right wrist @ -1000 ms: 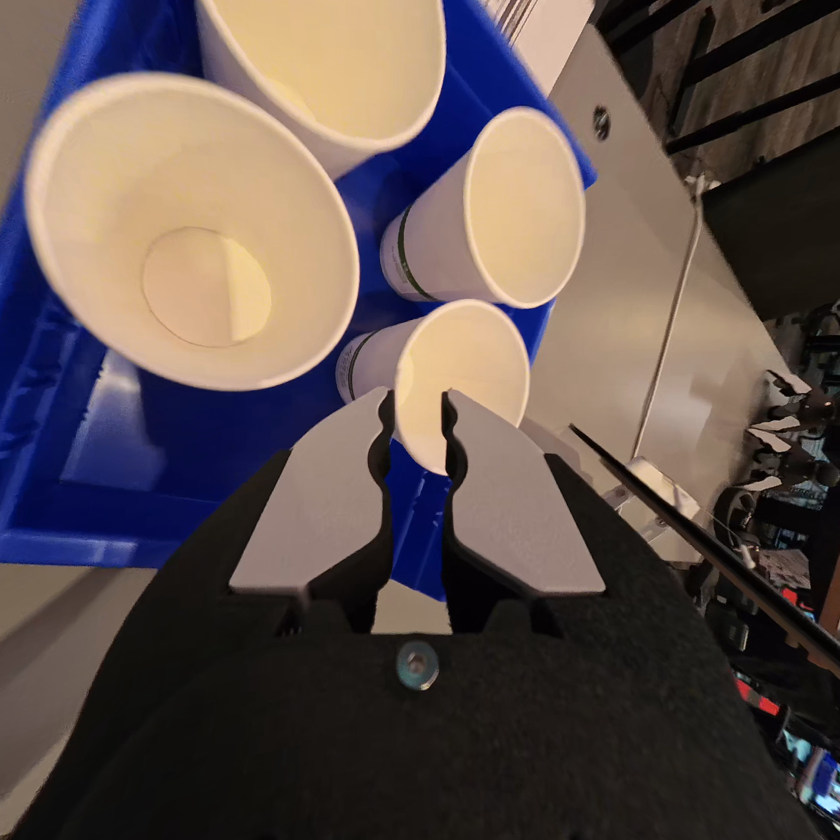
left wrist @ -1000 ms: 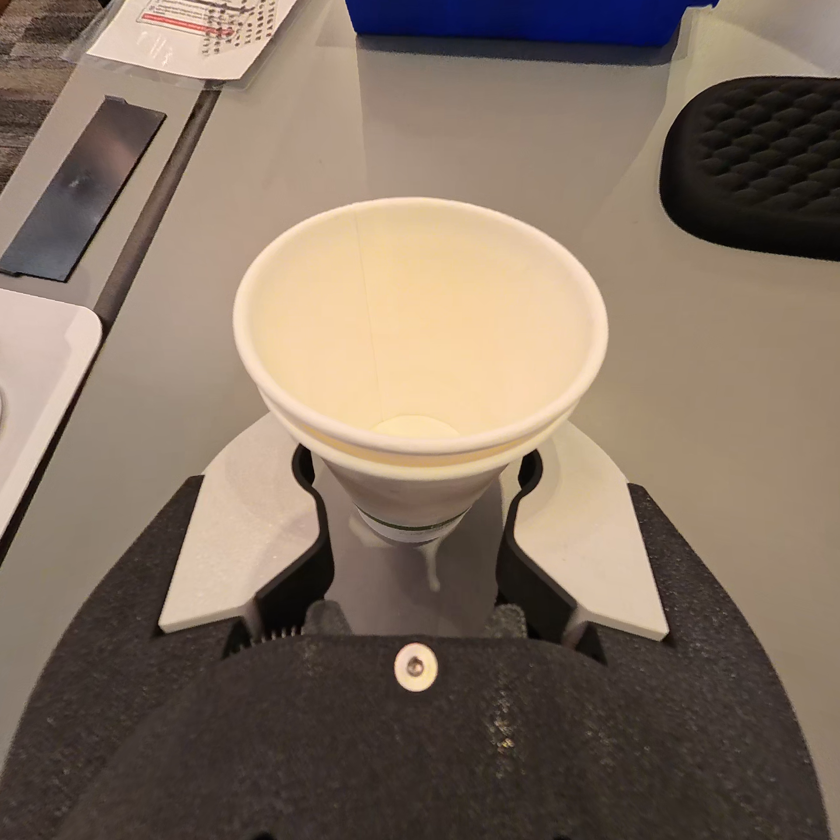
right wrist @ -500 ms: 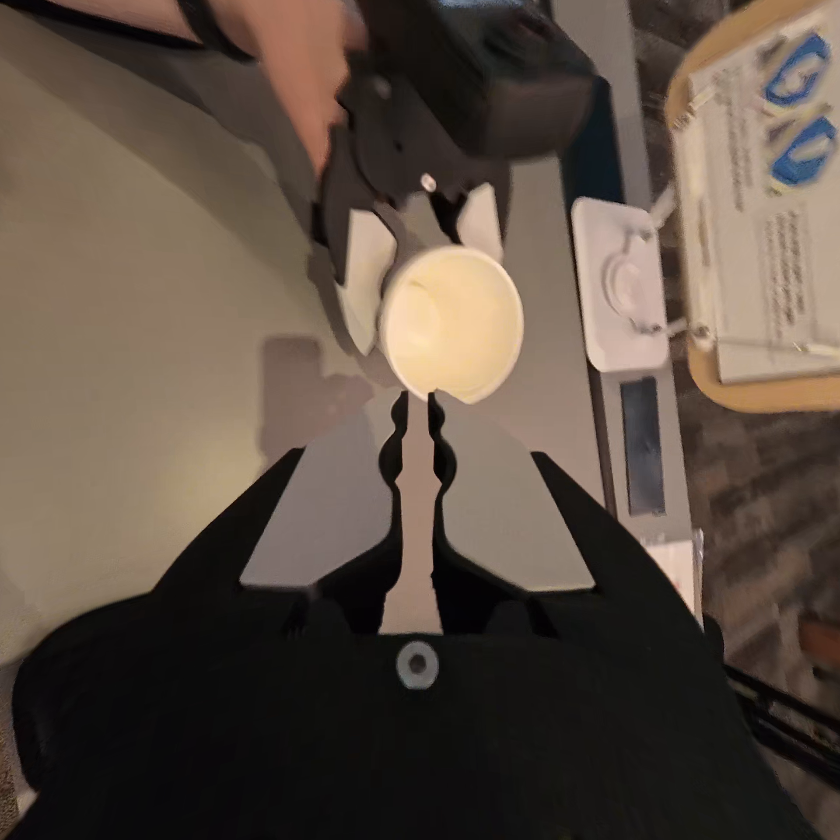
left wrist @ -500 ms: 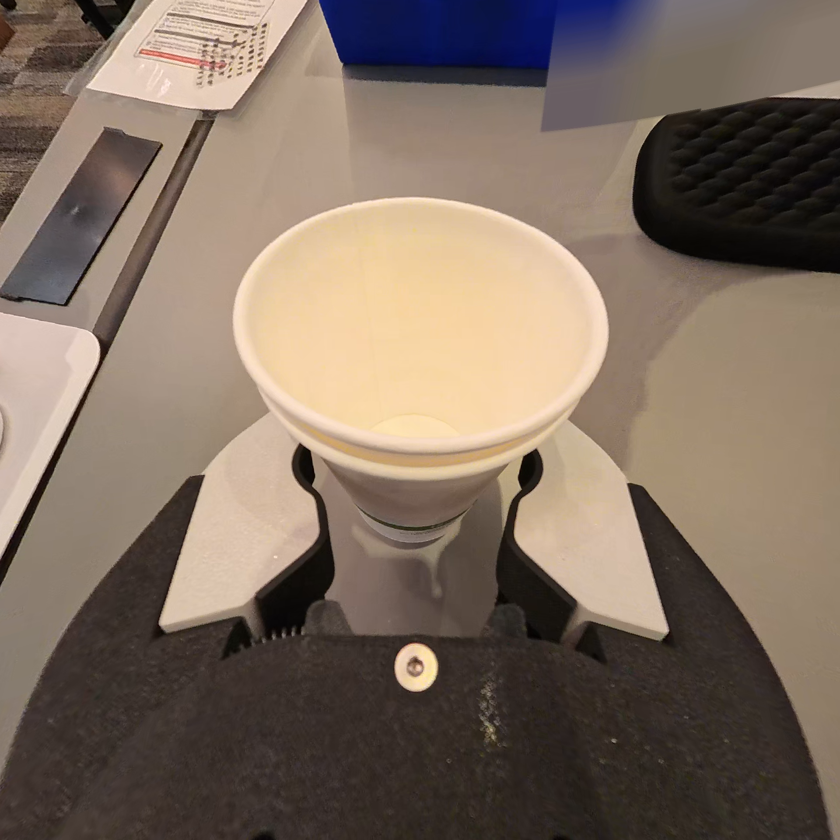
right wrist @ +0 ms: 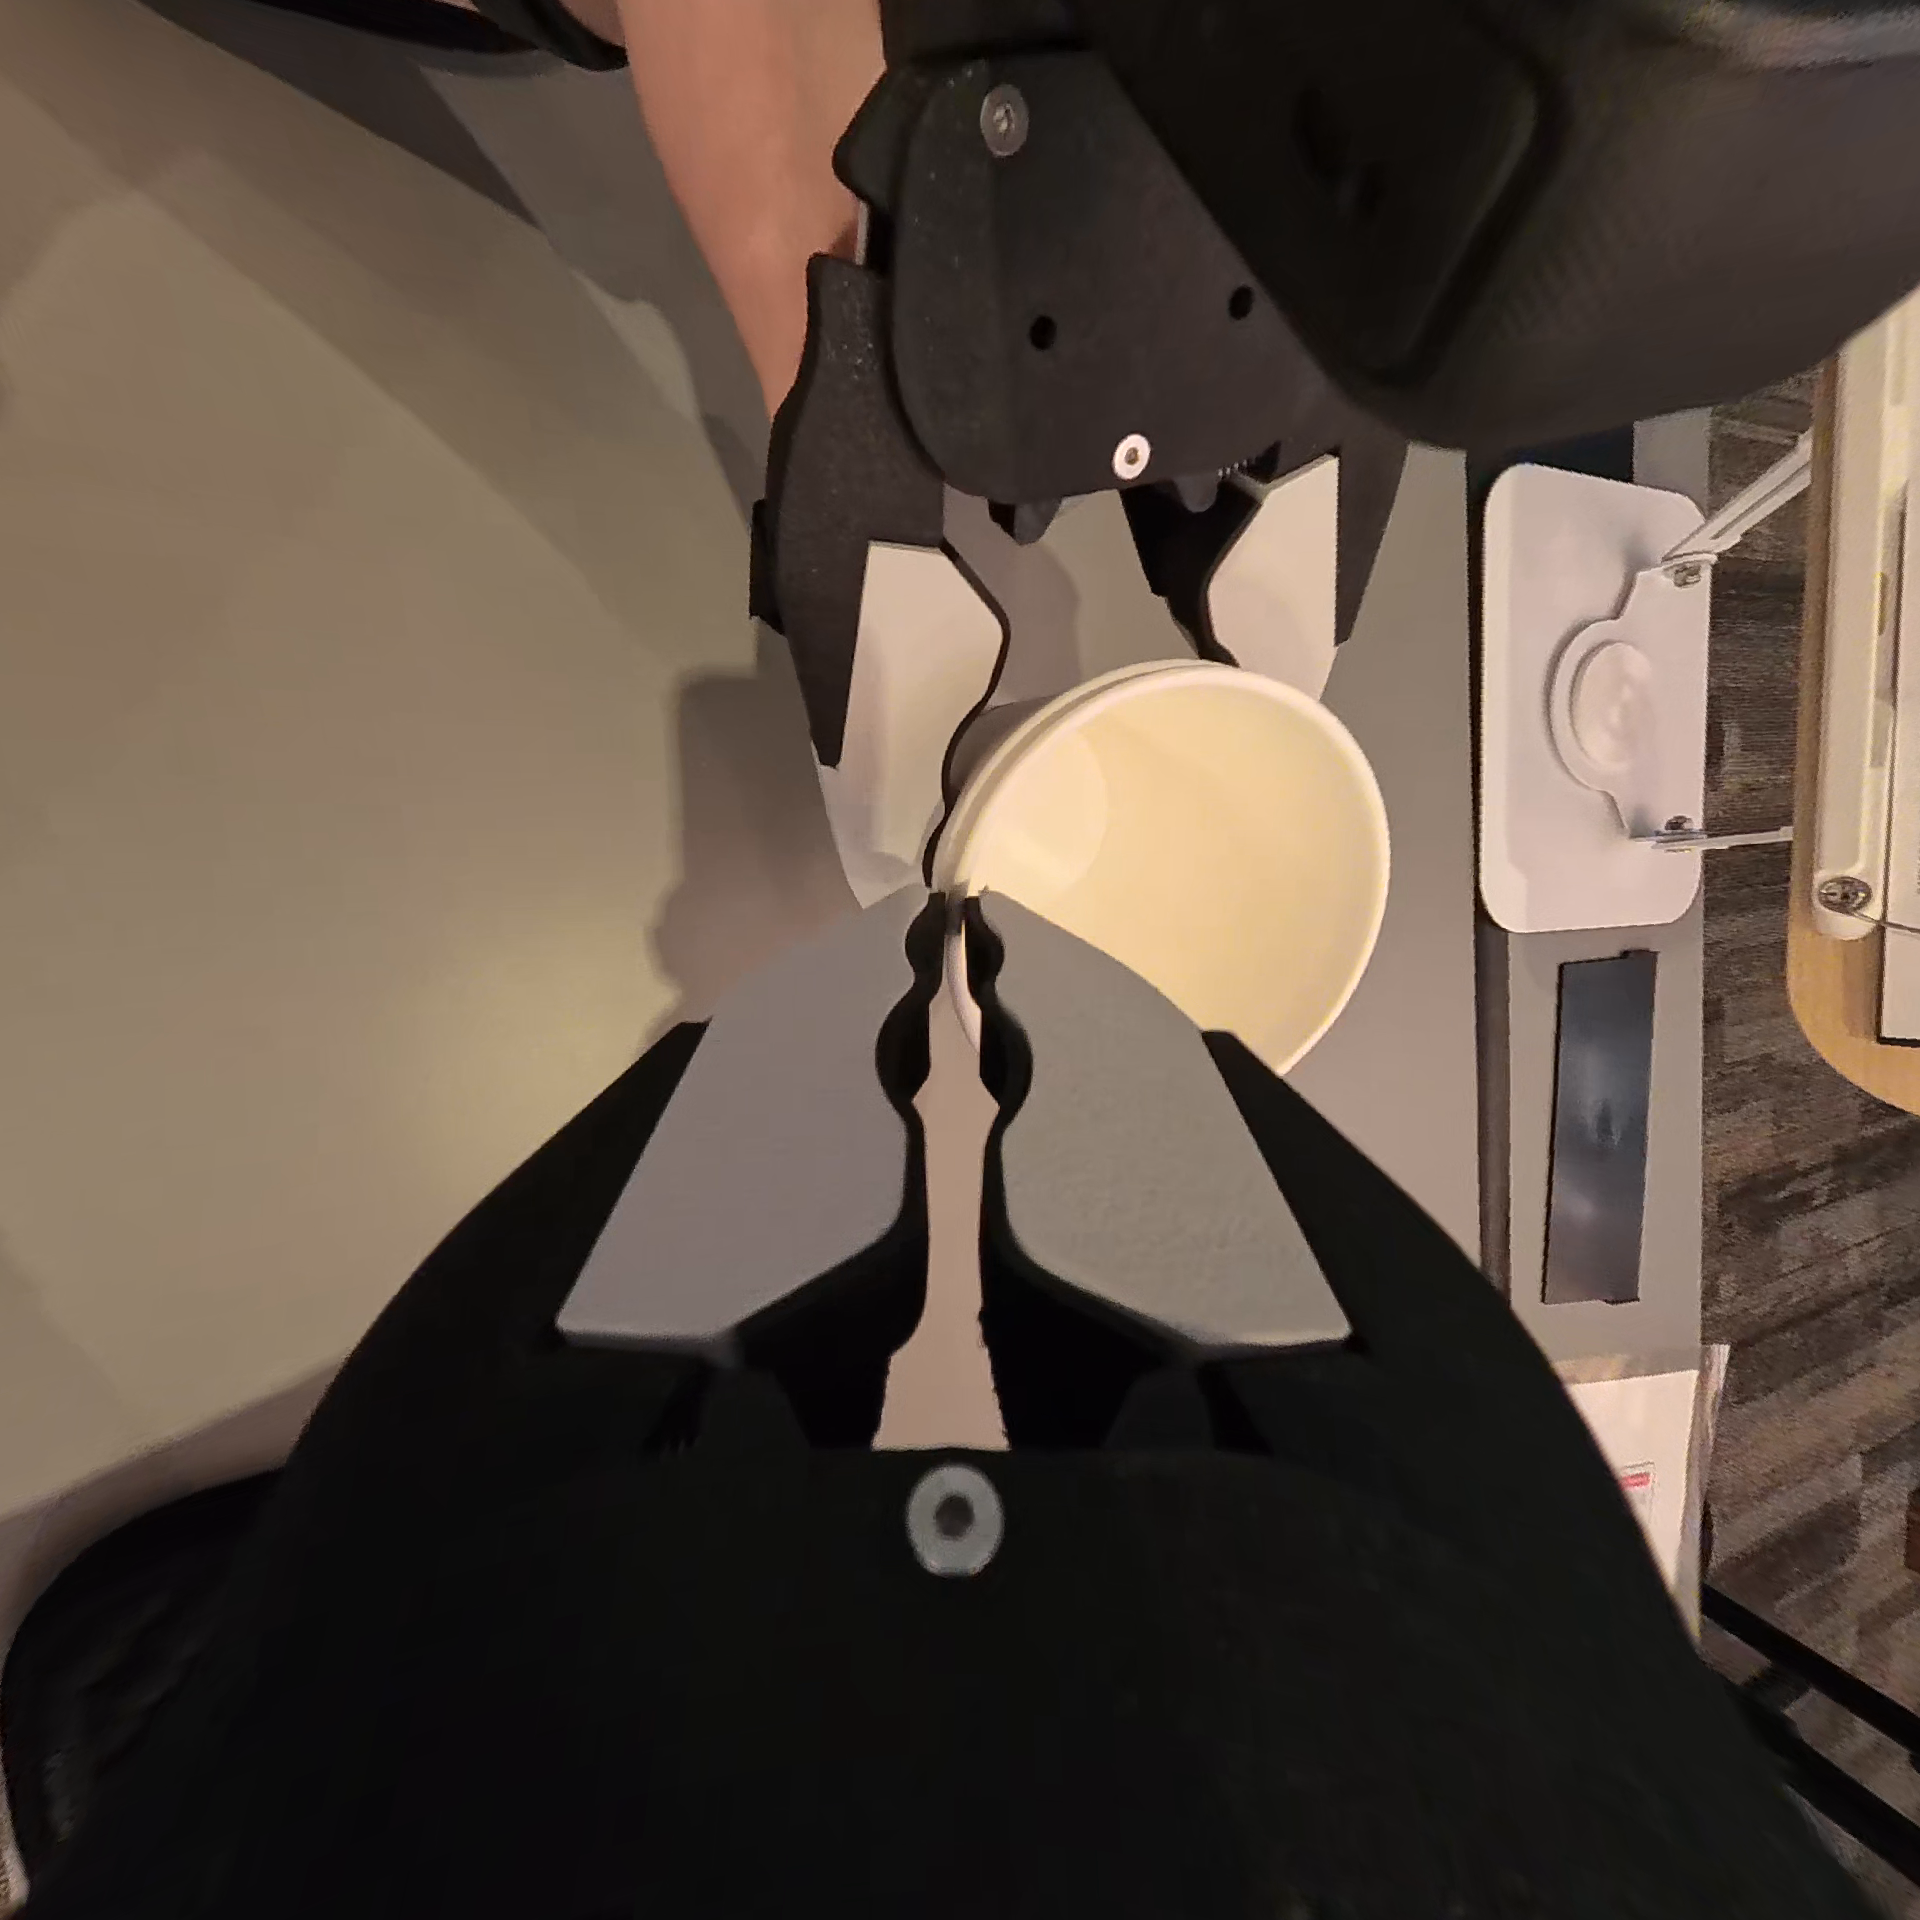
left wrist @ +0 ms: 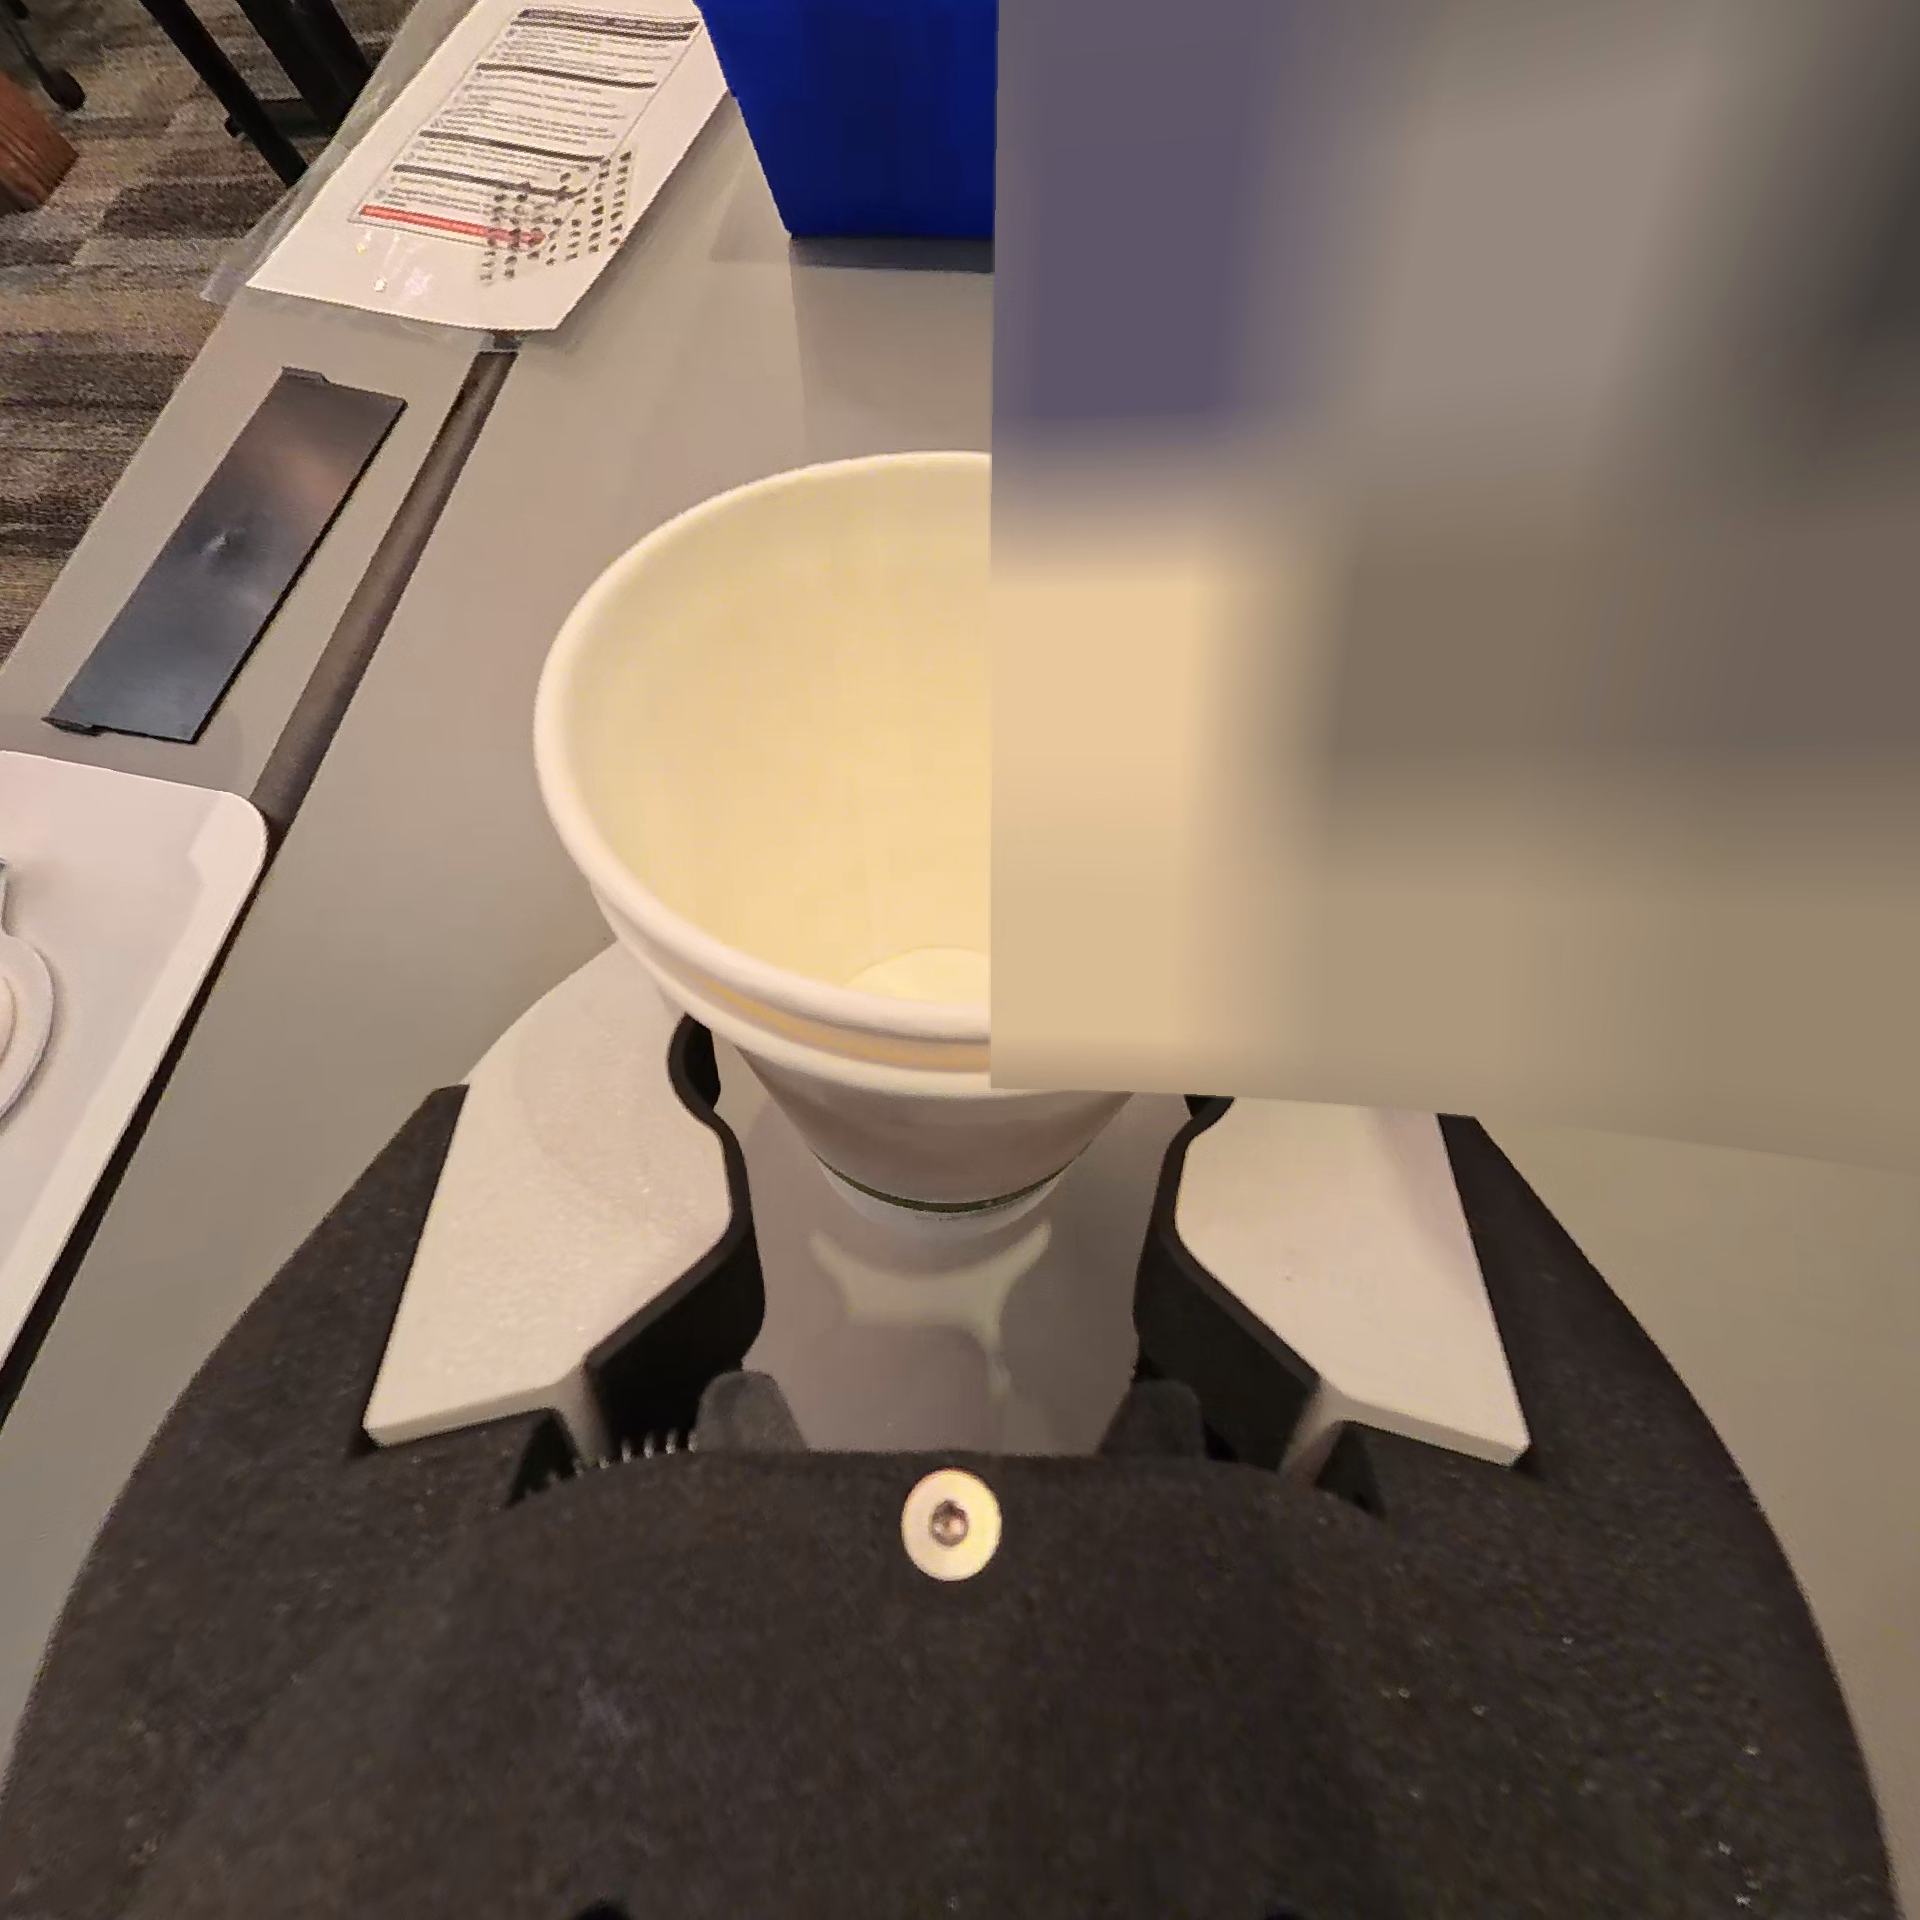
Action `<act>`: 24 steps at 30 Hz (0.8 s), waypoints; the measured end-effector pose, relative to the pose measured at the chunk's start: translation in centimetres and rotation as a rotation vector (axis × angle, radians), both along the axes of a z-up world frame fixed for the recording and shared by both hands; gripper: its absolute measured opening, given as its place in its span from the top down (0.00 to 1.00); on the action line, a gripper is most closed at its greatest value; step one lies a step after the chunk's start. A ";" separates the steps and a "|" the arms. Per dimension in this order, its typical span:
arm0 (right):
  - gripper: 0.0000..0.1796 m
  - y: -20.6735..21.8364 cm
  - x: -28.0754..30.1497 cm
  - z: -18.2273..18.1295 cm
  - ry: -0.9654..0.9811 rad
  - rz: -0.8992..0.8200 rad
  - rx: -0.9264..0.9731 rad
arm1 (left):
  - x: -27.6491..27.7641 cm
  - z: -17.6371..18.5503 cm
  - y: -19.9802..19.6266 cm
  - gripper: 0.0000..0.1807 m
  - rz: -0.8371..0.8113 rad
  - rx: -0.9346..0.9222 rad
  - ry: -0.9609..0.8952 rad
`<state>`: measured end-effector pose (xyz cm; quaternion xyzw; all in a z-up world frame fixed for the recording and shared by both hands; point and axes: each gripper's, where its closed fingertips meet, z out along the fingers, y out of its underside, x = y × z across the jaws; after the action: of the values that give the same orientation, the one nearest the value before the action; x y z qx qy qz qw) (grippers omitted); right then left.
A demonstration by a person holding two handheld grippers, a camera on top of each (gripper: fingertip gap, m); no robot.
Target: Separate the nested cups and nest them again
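Pinching the nested cups [right wrist: 1164, 831] rim now, right gripper [right wrist: 958, 914] has arrived; left gripper [left wrist: 951, 1132] seemingly clamps them.

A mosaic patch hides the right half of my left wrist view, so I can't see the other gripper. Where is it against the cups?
Observer: The right gripper straddles the rim of the cups, one finger inside and one outside.
Operator: Clamped yet?
Observer: Cannot tell. The gap between its fingers is narrow and the rim fills it.
Operator: Did it catch only the inner cup?
Observer: Two stacked rims show just beyond the fingertips. I cannot tell which one lies between them.
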<state>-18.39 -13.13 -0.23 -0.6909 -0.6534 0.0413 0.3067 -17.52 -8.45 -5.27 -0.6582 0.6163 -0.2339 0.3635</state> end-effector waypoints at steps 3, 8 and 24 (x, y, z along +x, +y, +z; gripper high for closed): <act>0.99 0.1 0.1 0.3 0.006 -0.007 0.006 | 0.0 0.1 0.1 0.51 0.004 -0.005 -0.005; 0.99 0.1 0.4 2.3 0.034 -0.020 0.046 | -0.2 -0.3 0.4 0.51 0.017 0.004 0.010; 0.99 -0.9 12.2 15.1 0.129 -0.310 0.295 | -0.3 -0.5 0.7 0.51 0.026 -0.001 0.016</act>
<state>-6.20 -14.01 14.82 -0.7267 -0.5172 -0.0584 0.4484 -17.82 -7.75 -5.81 -0.6683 0.6104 -0.2244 0.3613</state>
